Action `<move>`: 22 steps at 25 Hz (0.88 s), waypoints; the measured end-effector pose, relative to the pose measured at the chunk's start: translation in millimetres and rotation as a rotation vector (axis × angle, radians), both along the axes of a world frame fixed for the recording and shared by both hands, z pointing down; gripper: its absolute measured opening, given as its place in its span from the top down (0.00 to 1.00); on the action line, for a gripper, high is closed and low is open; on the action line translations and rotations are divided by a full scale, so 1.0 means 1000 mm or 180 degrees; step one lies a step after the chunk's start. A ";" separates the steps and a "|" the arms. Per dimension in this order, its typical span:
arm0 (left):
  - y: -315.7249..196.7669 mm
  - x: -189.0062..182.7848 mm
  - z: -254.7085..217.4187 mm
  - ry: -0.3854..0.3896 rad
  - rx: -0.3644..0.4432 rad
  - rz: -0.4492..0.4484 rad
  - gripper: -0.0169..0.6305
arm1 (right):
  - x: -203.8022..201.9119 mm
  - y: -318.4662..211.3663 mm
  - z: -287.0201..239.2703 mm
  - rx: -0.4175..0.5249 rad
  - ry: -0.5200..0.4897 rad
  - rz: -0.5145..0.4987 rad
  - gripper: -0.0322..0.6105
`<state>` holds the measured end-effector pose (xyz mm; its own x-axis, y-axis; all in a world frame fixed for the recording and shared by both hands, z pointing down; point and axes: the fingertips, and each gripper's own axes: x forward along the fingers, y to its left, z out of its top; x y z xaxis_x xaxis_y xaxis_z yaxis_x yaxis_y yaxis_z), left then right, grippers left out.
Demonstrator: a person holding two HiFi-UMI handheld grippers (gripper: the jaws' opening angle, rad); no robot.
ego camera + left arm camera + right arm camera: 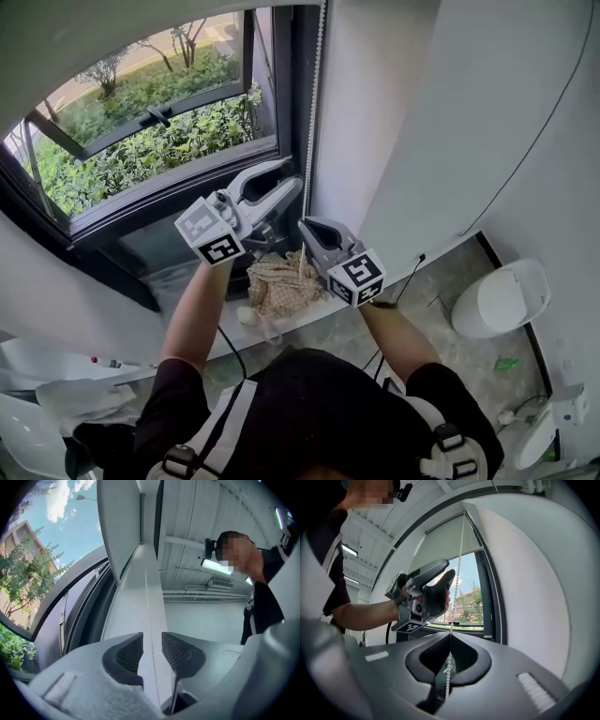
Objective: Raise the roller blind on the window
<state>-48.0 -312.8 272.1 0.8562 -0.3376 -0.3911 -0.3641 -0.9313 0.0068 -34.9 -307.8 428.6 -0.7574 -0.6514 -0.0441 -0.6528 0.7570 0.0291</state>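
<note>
A white bead chain (315, 94) hangs down the window frame's right side. My left gripper (293, 174) is open around it: in the left gripper view the chain (150, 616) runs up between the dark ribbed pads (129, 653) without touching them. Just below, my right gripper (303, 226) is shut on the same chain (459, 564), which passes through its closed tips (449, 639) and hangs out behind. The right gripper view shows the left gripper (449, 571) higher on the chain and the pale roller blind (440, 541) covering the upper part of the window (141, 141).
A white wall (394, 112) stands right of the window, with a thin black cable (525, 159) across it. A woven beige cloth (281, 281) lies on the sill below the grippers. A white toilet (502, 295) sits at the lower right. A second chain strand (499, 602) follows the frame.
</note>
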 end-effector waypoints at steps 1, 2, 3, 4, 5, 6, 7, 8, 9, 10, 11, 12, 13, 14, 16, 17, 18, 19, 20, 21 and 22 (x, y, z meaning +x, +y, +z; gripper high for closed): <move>-0.002 0.005 -0.007 0.0057 -0.0007 0.0046 0.78 | 0.002 0.001 -0.001 0.0007 -0.0006 0.0011 0.94; -0.004 0.010 -0.012 0.0095 -0.0027 0.0093 0.78 | 0.003 0.001 -0.001 0.0011 -0.0017 0.0022 0.94; -0.007 0.015 -0.015 0.0125 -0.0060 0.0145 0.78 | 0.004 0.002 -0.001 0.0009 -0.0030 0.0031 0.94; -0.009 0.019 -0.017 0.0159 -0.0102 0.0201 0.78 | 0.005 0.003 -0.001 0.0001 -0.0041 0.0037 0.94; -0.010 0.022 -0.018 0.0197 -0.0146 0.0255 0.78 | 0.005 0.003 0.000 -0.0009 -0.0047 0.0038 0.94; -0.010 0.025 -0.018 0.0228 -0.0185 0.0304 0.78 | 0.004 0.004 0.000 -0.0016 -0.0048 0.0036 0.94; -0.010 0.028 -0.017 0.0237 -0.0209 0.0336 0.78 | 0.004 0.005 0.001 -0.0021 -0.0044 0.0031 0.94; -0.009 0.030 -0.015 0.0220 -0.0215 0.0344 0.79 | 0.003 0.006 0.001 -0.0024 -0.0038 0.0024 0.94; -0.008 0.031 -0.013 0.0188 -0.0207 0.0330 0.80 | 0.003 0.007 0.001 -0.0025 -0.0035 0.0019 0.94; -0.007 0.032 -0.012 0.0157 -0.0192 0.0309 0.88 | 0.004 0.007 0.001 -0.0025 -0.0038 0.0018 0.94; -0.005 0.033 -0.011 0.0139 -0.0180 0.0304 0.94 | 0.005 0.007 0.001 -0.0025 -0.0046 0.0021 0.94; -0.003 0.034 -0.012 0.0129 -0.0173 0.0320 0.95 | 0.007 0.007 0.000 -0.0021 -0.0060 0.0026 0.94; -0.001 0.036 -0.013 0.0108 -0.0157 0.0327 0.95 | 0.008 0.007 -0.001 -0.0017 -0.0078 0.0033 0.94; 0.001 0.038 -0.013 0.0049 -0.0110 0.0293 0.95 | 0.009 0.007 -0.001 -0.0017 -0.0095 0.0039 0.94; 0.006 0.043 -0.009 -0.0210 0.0059 0.0104 0.95 | 0.010 0.007 0.005 -0.0052 -0.0099 0.0047 0.94; 0.006 0.046 -0.002 -0.0355 0.0120 0.0008 0.95 | 0.010 0.008 0.012 -0.0092 -0.0076 0.0054 0.94; 0.005 0.048 0.009 -0.0465 0.0126 -0.0058 0.95 | 0.011 0.008 0.023 -0.0153 -0.0033 0.0062 0.94; 0.001 0.049 0.024 -0.0533 0.0073 -0.0084 0.95 | 0.012 0.009 0.037 -0.0237 0.0037 0.0072 0.94; -0.003 0.048 0.044 -0.0585 -0.0024 -0.0081 0.95 | 0.013 0.010 0.056 -0.0351 0.0140 0.0081 0.94; -0.007 0.048 0.069 -0.0655 -0.0148 -0.0068 0.95 | 0.014 0.012 0.079 -0.0497 0.0275 0.0087 0.94; -0.009 0.047 0.096 -0.0745 -0.0284 -0.0054 0.95 | 0.015 0.015 0.105 -0.0673 0.0424 0.0085 0.94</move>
<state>-1.0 -321.5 368.0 0.9139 -0.3769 -0.1509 -0.3809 -0.9246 0.0024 -19.9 -292.6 534.1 -0.7297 -0.6555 0.1944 -0.6737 0.7378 -0.0411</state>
